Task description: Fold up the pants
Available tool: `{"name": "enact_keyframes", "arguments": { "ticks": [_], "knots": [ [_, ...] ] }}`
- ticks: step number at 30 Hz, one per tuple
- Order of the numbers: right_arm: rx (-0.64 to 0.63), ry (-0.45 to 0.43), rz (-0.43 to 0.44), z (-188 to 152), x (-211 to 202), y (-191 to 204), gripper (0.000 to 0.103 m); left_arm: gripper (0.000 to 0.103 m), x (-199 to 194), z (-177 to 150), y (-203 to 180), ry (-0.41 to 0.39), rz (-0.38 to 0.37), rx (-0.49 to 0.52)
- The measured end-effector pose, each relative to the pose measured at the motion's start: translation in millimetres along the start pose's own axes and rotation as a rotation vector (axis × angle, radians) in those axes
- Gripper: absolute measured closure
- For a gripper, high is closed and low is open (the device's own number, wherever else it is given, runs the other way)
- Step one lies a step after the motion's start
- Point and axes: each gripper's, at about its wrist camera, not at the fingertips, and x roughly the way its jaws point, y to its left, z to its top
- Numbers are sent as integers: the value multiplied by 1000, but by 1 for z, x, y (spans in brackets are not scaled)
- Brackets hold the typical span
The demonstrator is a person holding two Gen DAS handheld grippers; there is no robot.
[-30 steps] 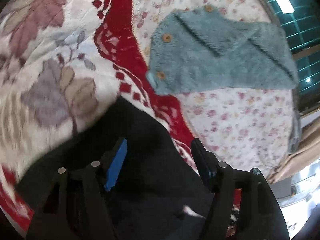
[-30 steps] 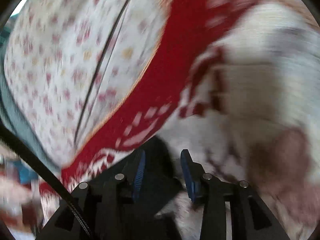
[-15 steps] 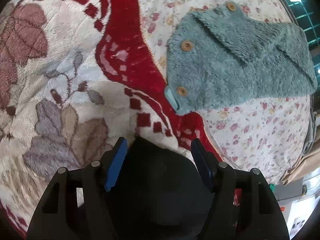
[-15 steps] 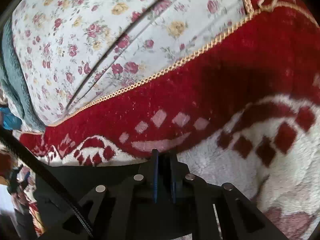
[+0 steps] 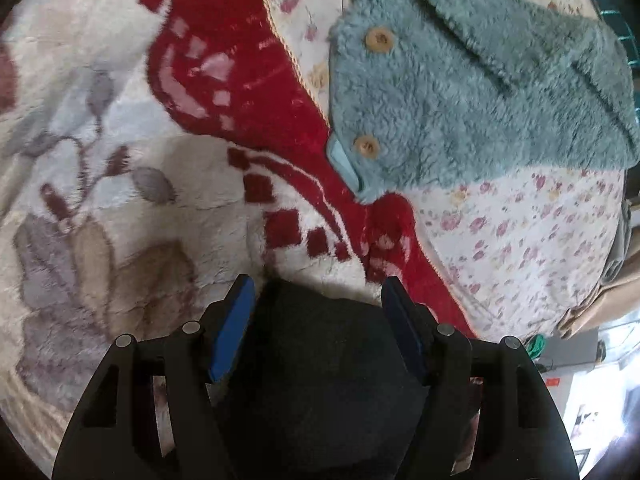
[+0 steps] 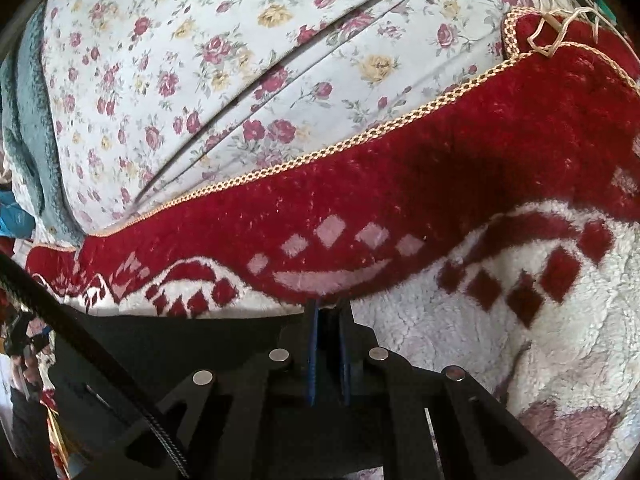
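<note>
I see a red-and-cream plush blanket [image 5: 132,184] covering most of the bed, with a floral sheet [image 6: 208,64] beyond its braided edge. A teal fleece jacket [image 5: 472,80] with wooden buttons lies far right on the sheet, overlapping the blanket edge. The black pants [image 5: 328,368] lie near, on the blanket. My left tongs [image 5: 318,298] are wide, straddling the pants' bunched end. My right tongs [image 6: 329,312] are narrow, pinching the pants [image 6: 168,344] edge.
</note>
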Motion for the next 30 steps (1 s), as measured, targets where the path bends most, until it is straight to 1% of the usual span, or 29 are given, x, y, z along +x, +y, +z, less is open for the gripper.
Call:
{"name": "enact_keyframes", "arguments": {
  "ticks": [2, 4, 7, 8, 10, 13, 15, 18, 21, 23, 25, 27, 28, 29, 30],
  "knots": [
    [-1, 4, -1, 0, 0, 0, 95, 37, 9, 1, -3, 26, 15, 41],
    [-4, 9, -5, -2, 0, 0, 95, 37, 15, 2, -7, 38, 28, 116],
    [-8, 10, -11, -4, -1, 0, 95, 37, 18, 1, -16, 47, 48, 286],
    [-7, 9, -12, -4, -2, 0, 95, 37, 19, 0, -18, 63, 54, 348],
    [-5, 9, -10, -5, -2, 0, 95, 37, 23, -1, -19, 114, 31, 424],
    [-5, 13, -16, -6, -1, -1, 95, 37, 25, 1, -16, 139, -14, 454],
    [-1, 16, -21, -7, 0, -1, 95, 36, 25, 4, -15, 144, -81, 459],
    [11, 20, -24, -8, 2, -2, 95, 36, 25, 5, -11, 147, -143, 449],
    [16, 20, -27, -9, 3, -2, 95, 37, 29, 2, -6, 159, -158, 445],
    [20, 18, -28, -9, 4, -2, 95, 37, 27, 0, -5, 144, -160, 457],
    [19, 18, -31, -9, 4, -2, 95, 46, 28, 0, -5, 129, -134, 455],
    [28, 17, -24, -8, 5, -3, 95, 72, 29, -1, -5, 109, -72, 473],
    [31, 13, -22, -8, 5, -4, 95, 75, 29, -3, -4, 104, -54, 480],
    [29, 9, -23, -8, 4, -4, 95, 86, 27, -5, -5, 97, -45, 491],
    [26, -1, -30, -9, 3, -4, 95, 93, 24, -7, -8, 92, -37, 508]
  ]
}}
